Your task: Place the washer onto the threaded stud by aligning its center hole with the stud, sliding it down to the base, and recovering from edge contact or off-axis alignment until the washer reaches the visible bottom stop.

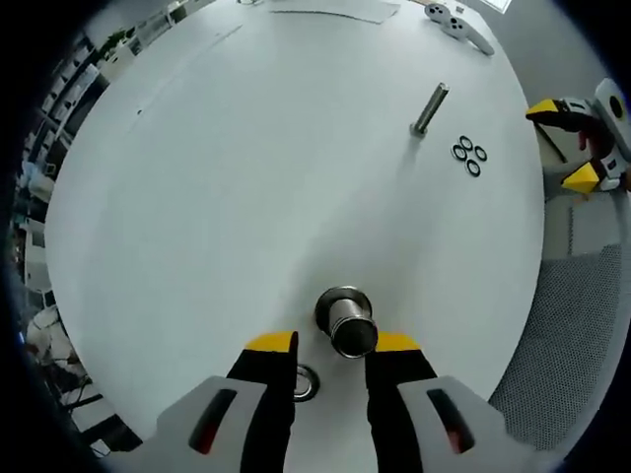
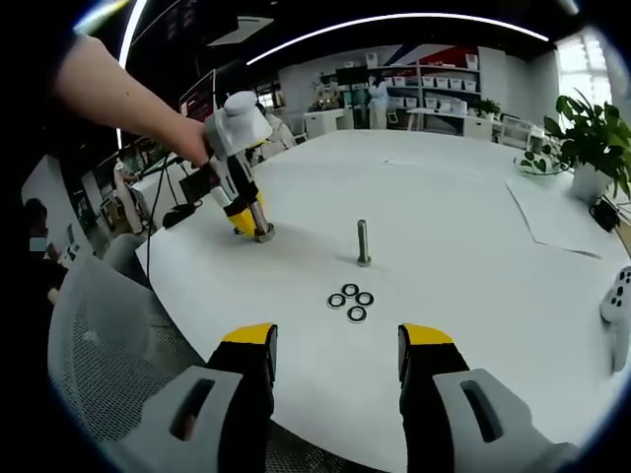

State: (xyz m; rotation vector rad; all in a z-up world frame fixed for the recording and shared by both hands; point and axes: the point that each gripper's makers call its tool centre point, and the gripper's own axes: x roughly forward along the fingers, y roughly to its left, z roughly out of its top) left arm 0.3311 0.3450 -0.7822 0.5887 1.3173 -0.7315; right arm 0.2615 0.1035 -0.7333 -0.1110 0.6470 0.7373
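In the left gripper view, I see my left gripper (image 1: 335, 342) over the white table (image 1: 227, 197). Its jaws are open, with one shiny metal cylinder (image 1: 347, 322) standing between the tips; I cannot tell if they touch it. One ring (image 1: 306, 381) lies by the left jaw. Far off stands one threaded stud (image 1: 429, 108), with four washers (image 1: 469, 155) lying just beside it. The right gripper (image 1: 577, 143) peeks in at the edge.

In the right gripper view, my right gripper (image 2: 337, 345) is wide open and holds nothing. The four washers (image 2: 351, 301) lie in a bunch near the stud (image 2: 363, 242). A hand (image 2: 182, 138) holds the left gripper (image 2: 246, 212) down on the table
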